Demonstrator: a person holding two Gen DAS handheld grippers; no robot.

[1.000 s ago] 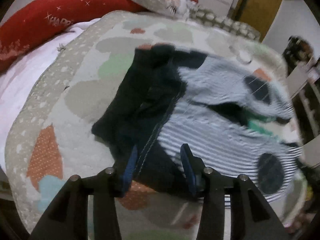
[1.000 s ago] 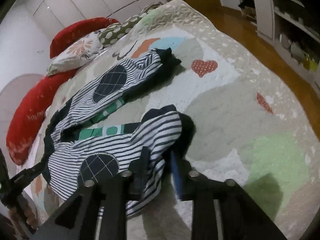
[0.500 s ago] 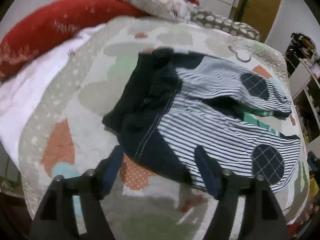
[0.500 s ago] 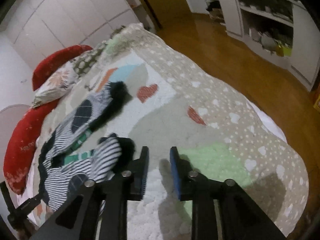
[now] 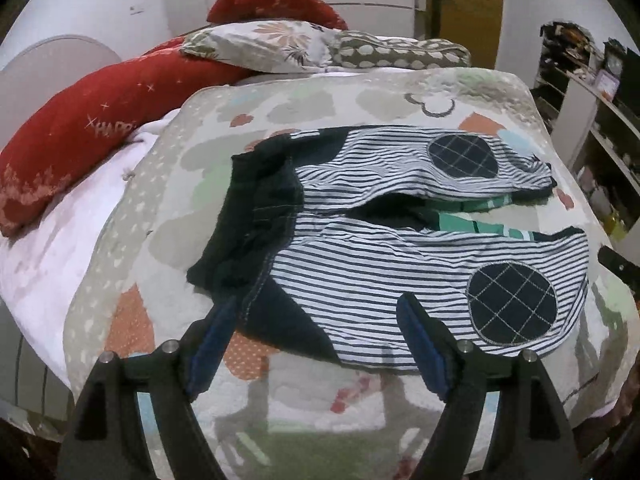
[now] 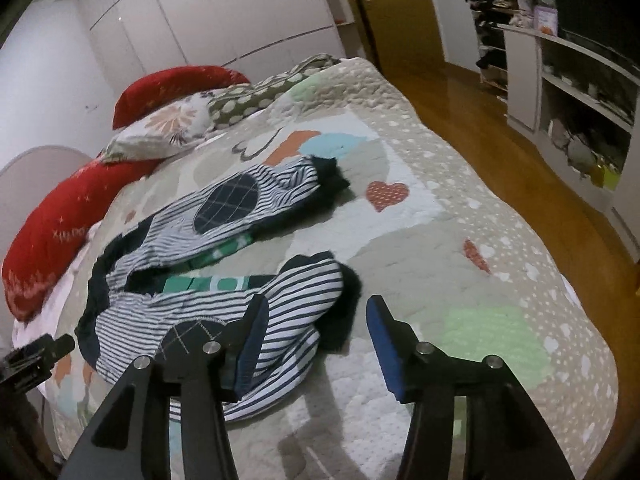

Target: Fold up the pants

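The pants [image 5: 400, 240] lie spread flat on the quilt [image 6: 460, 216], waist to the left and both legs running right, with a gap between the legs. Neither gripper holds anything: the left gripper [image 5: 316, 344] hangs with its jaws wide apart over the near waist corner, and the right gripper [image 6: 316, 340] is just as spread over the near leg's cuff.

My worry is a shallow pinch. The fabric looks like thin, soft knit, striped navy on white with dark quilted knee patches and a dark waistband, and it seems to lie in two layers. A pad could catch only the top layer, so the leg would peel open instead of lifting as one. The puffy, stitched quilt could also get nipped along with the cuff and drag up. If one hand lifts ahead of the other, I'd expect the limp cloth to sag and the fold to land crooked.
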